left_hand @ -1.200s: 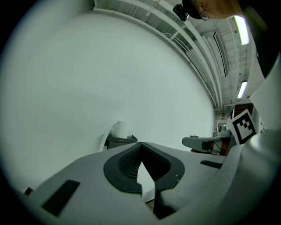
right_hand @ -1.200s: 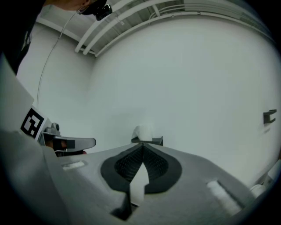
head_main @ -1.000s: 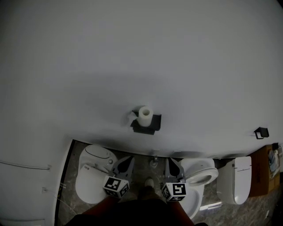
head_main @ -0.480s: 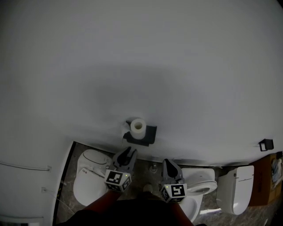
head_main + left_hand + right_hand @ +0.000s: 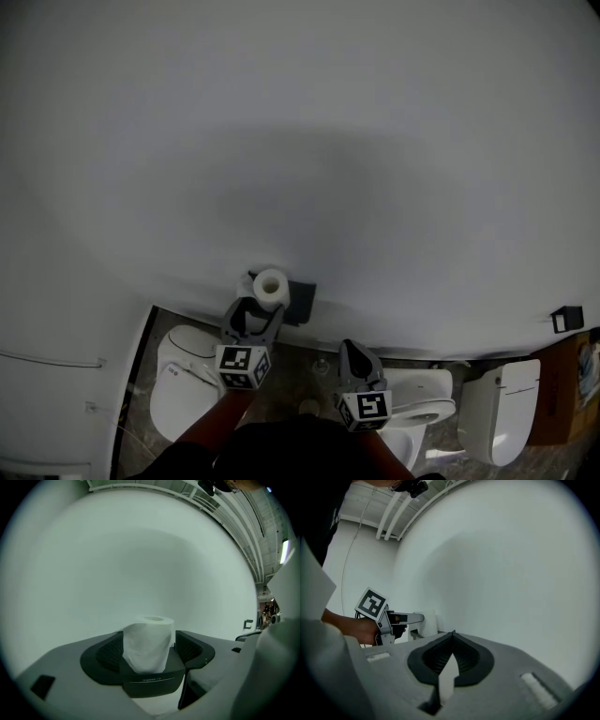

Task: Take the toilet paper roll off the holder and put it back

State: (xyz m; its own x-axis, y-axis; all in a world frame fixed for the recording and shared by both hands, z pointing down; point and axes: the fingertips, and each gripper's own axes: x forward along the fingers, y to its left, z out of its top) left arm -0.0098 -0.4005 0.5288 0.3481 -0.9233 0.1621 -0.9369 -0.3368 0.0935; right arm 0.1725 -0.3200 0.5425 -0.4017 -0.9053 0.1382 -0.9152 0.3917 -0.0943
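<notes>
Two tongs show in the head view: the grey left gripper [image 5: 258,308] sits at the black wall-mounted holder [image 5: 300,303], where the white toilet paper roll [image 5: 270,285] stands upright. Left gripper view: jaws opening, roll between them, unclamped. Right gripper view: the grey right gripper [image 5: 452,635] is closed, empty, right of the holder. By my read, removal hasn't begun.

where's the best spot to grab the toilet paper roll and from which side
Take the toilet paper roll by its curved sides at mid-height, coming straight at the wall, one finger each side. It stands upright on the black holder, core hole up, both flanks bare. The left gripper is lined up so, its jaws opening with the roll between them.
</notes>
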